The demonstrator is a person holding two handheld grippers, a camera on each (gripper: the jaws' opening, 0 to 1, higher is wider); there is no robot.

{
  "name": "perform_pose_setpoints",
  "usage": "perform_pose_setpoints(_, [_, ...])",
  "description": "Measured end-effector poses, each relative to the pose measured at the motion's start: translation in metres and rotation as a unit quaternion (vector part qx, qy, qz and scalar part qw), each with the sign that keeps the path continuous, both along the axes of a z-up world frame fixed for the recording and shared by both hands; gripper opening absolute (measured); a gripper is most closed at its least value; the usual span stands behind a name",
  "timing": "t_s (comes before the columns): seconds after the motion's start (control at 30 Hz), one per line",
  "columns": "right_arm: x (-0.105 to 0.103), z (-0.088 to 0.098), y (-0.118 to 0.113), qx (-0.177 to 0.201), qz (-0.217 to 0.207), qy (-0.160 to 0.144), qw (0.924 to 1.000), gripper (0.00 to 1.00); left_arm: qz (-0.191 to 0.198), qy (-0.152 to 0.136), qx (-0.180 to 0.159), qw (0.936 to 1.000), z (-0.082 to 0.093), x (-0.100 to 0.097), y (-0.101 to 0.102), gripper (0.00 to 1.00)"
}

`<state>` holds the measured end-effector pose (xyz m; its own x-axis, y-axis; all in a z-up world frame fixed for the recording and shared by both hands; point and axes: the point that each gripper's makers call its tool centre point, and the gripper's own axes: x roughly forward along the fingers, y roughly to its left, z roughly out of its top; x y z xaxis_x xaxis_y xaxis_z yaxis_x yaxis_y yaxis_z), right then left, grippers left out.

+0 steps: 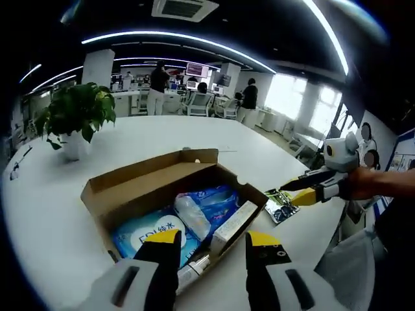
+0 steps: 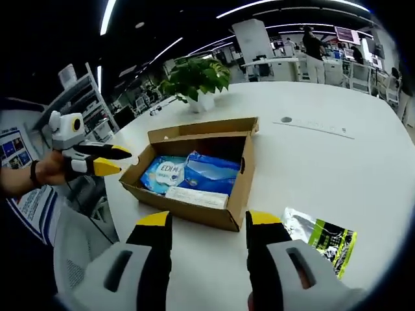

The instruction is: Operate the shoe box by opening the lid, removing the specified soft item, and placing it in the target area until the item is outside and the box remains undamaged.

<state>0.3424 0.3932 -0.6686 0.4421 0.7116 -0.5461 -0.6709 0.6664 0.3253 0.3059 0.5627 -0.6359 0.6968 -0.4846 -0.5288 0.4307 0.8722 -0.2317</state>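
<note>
An open cardboard shoe box [image 1: 127, 192] sits on the white table, flaps folded out. Inside lie a blue soft pack with white lettering [image 1: 150, 234], a blue plastic bag [image 1: 209, 203] and a long white carton [image 1: 233, 224]. My left gripper [image 1: 213, 245] hovers open at the box's near corner, nothing between its jaws. From the opposite side, my right gripper [image 2: 209, 228] is open just short of the box [image 2: 194, 212], where the soft pack [image 2: 163, 173] and bag [image 2: 213, 173] show. A hand holds the right gripper [image 1: 305, 192] beside the box, and the left gripper [image 2: 104, 161] likewise.
A green and silver packet [image 2: 321, 237] lies flat on the table beside the box, near the right gripper [image 1: 280, 206]. A potted plant [image 1: 76, 116] stands at the table's far side. People and desks are far behind. The table edge [image 2: 123, 214] runs close below the box.
</note>
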Motion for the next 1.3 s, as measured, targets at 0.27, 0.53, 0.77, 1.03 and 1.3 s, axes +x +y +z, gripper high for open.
perform_pose_setpoints(0.27, [0.003, 0.002, 0.027, -0.003, 0.023, -0.003, 0.9997, 0.43, 0.018, -0.001, -0.008, 0.9998, -0.001, 0.002, 0.019, 0.4])
perform_pose_setpoints(0.53, [0.005, -0.001, 0.037, -0.013, 0.041, -0.002, 0.9991, 0.43, 0.027, 0.001, -0.014, 0.9995, -0.003, 0.002, 0.026, 0.4])
perform_pose_setpoints(0.77, [0.012, 0.0, 0.042, -0.021, 0.05, -0.005, 0.9985, 0.43, 0.03, 0.004, -0.014, 0.9994, -0.005, 0.0, 0.028, 0.4])
perform_pose_setpoints(1.03, [0.024, -0.001, 0.053, -0.04, 0.074, -0.012, 0.9964, 0.43, 0.036, 0.002, -0.021, 0.9991, -0.001, -0.003, 0.03, 0.4])
perform_pose_setpoints(1.3, [0.028, 0.0, 0.067, -0.068, 0.112, -0.023, 0.9911, 0.43, 0.036, 0.002, -0.023, 0.9991, 0.001, -0.01, 0.029, 0.4])
